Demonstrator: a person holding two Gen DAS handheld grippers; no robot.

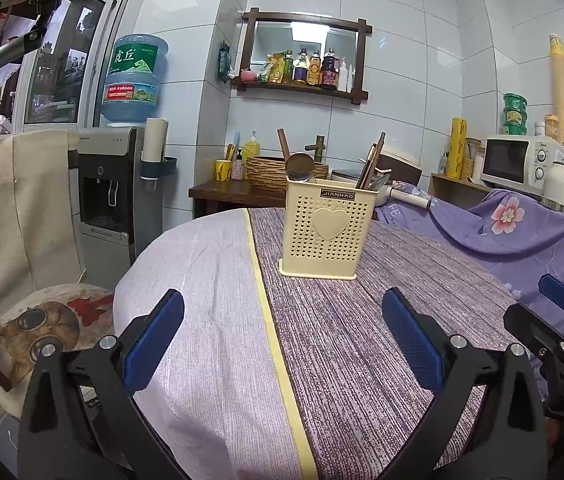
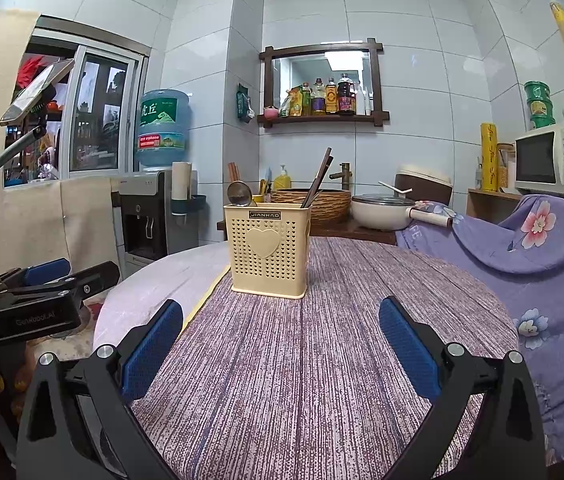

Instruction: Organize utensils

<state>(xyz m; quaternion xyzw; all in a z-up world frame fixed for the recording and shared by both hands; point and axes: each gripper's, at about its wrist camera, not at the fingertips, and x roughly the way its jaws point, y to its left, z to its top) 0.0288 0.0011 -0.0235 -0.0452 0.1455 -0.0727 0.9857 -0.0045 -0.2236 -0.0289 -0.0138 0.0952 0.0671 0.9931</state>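
Both tongs gape wide with nothing between the pads, left tongs (image 1: 282, 344) and right tongs (image 2: 279, 344) low in frame over the desk (image 2: 322, 360), likely because nothing loose lies on the cloth to pick up. Cream holder (image 1: 328, 234) stands upright at frame centre on the desk, well apart from both. It has a ladle (image 2: 239, 193) at its left and chopsticks (image 2: 318, 184) leaning at its right, so utensils look already sorted.

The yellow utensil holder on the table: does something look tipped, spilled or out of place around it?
Nothing stands out. The utensil holder stands upright on the tablecloth, with a spoon and dark chopsticks inside it. No utensil lies loose on the cloth. Both grippers, left and right, are open and empty.
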